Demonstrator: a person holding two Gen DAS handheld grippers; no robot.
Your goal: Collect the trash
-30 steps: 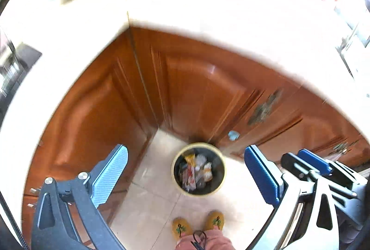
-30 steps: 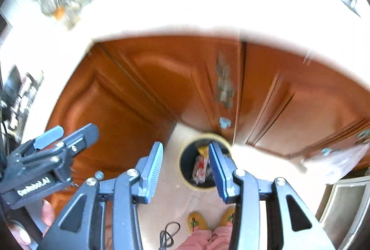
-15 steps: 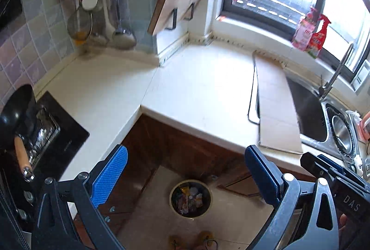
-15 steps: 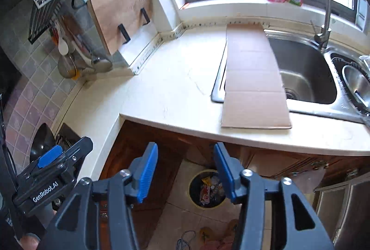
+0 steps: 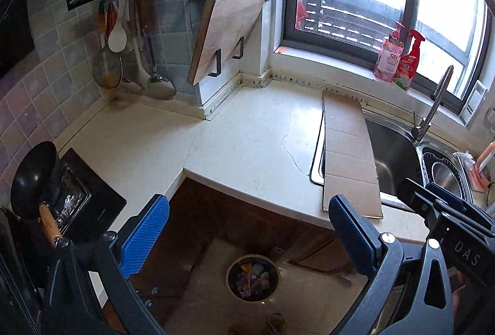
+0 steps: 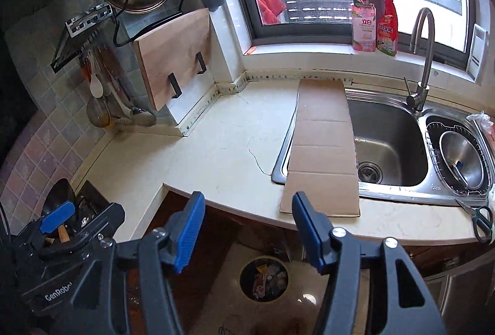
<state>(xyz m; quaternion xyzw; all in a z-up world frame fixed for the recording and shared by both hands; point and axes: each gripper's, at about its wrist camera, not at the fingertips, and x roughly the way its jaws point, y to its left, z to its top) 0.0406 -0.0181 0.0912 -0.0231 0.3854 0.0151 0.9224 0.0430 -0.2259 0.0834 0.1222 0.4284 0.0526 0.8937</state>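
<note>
Hand-held gripper [image 6: 249, 229] above upward-facing trash bin [image 6: 264, 277]

Pale stone countertop [image 6: 216, 149], cracked near the steel sink [image 6: 386, 146]. Flat brown cardboard strip [image 6: 323, 149] laid across sink's left edge. Wooden cutting board [image 6: 173, 56] hung on wall brackets. Pink bottle [image 6: 363, 25], red spray bottle [image 6: 386, 22] on windowsill. Black-handled scissors [image 6: 479, 217] at counter's right. Black wok [image 5: 34, 177] on stove.
</note>
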